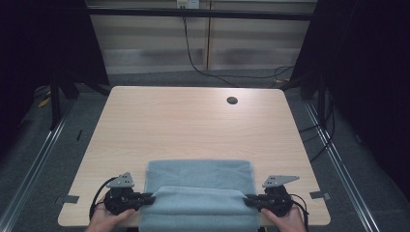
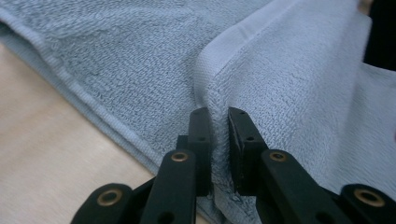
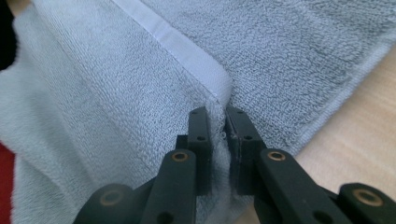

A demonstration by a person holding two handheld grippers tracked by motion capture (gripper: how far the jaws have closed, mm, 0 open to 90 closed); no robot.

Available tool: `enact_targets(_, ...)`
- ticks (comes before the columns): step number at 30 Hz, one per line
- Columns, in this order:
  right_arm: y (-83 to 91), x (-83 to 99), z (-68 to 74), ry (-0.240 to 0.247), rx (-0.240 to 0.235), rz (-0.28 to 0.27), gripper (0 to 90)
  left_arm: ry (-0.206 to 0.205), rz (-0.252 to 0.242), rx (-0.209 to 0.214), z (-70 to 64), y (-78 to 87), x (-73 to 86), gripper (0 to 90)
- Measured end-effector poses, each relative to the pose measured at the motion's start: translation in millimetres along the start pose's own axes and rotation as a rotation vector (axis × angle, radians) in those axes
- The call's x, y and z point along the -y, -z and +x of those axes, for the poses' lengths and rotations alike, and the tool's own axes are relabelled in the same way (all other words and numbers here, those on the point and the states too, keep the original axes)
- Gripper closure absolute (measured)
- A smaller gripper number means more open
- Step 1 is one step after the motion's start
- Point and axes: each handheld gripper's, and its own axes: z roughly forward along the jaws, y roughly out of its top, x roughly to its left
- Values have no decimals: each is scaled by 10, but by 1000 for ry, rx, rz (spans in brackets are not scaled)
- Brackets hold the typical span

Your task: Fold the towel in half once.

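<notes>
Black jaws of the left gripper [image 2: 218, 116] are clamped on a raised fold of one pale blue terry towel [image 2: 140, 60], the cloth pinched between them. The right gripper [image 3: 217, 116] is likewise closed on the towel's opposite corner, beside a smooth woven border band [image 3: 187, 51]. In the high view, the two grippers, left [image 1: 151, 198] and right [image 1: 247, 199], hold the lifted near edge at each side; the towel [image 1: 200, 176] lies at the near edge of the light wood table [image 1: 193, 125], partly overhanging it. One round cable hole [image 1: 232, 100] sits far right. No legible writing or labels appear.
</notes>
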Motion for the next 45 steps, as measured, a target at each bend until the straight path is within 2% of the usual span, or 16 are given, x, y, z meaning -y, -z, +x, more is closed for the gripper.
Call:
enact_targets(3, -73, -74, -44, -5, 7, 8, 816, -3, -11, -38, 97, -37, -67, 806)
enact_targets(7, -201, -258, -191, -21, 36, -3, 819, -48, -16, -110, 248, -88, -192, 806)
enact_targets(10, -313, -429, -316, -19, 56, -7, 819, -16, -38, -143, 489, -153, -324, 806)
enact_targets(12, -424, -634, -423, 5, 105, 15, 819, 21, -38, -136, 636, -203, -425, 806)
enact_targets(14, -514, -782, -548, -2, 99, 17, 819, 28, -25, -163, 797, -247, -558, 807)
enact_targets(15, -514, -782, -548, -2, 99, 17, 819, 39, -39, -170, 877, -281, -599, 807)
enact_targets(16, -599, -908, -671, -12, 114, 3, 819, 51, -54, -179, 951, -309, -638, 808)
enact_targets(18, -635, -962, -737, -24, 117, -4, 819, 67, -73, -203, 1084, -368, -722, 808)
enact_targets(20, -715, -1079, -884, -46, 120, -26, 819, 75, -70, -220, 1173, -416, -806, 808)
enact_targets(25, -825, -1258, -1060, -46, 163, -42, 819, 82, -56, -247, 1367, -537, -1015, 807)
enact_targets(30, -880, -1355, -1228, -75, 166, -63, 820, 91, -70, -278, 1491, -623, -1123, 806)
enact_targets(32, -903, -1371, -1294, -122, 149, -89, 819, 83, -80, -296, 1509, -644, -1138, 805)
enact_targets(34, -936, -1410, -1341, -170, 148, -106, 820, 96, -83, -301, 1557, -645, -1155, 805)
enact_targets(38, -1035, -1560, -1338, -145, 209, -86, 819, 105, -85, -330, 1593, -645, -1173, 805)
enact_targets(42, -1070, -1601, -1377, -149, 209, -99, 819, 131, -101, -318, 1641, -632, -1156, 805)
enact_targets(45, -1081, -1599, -1404, -166, 203, -126, 819, 171, -125, -306, 1652, -612, -1155, 808)
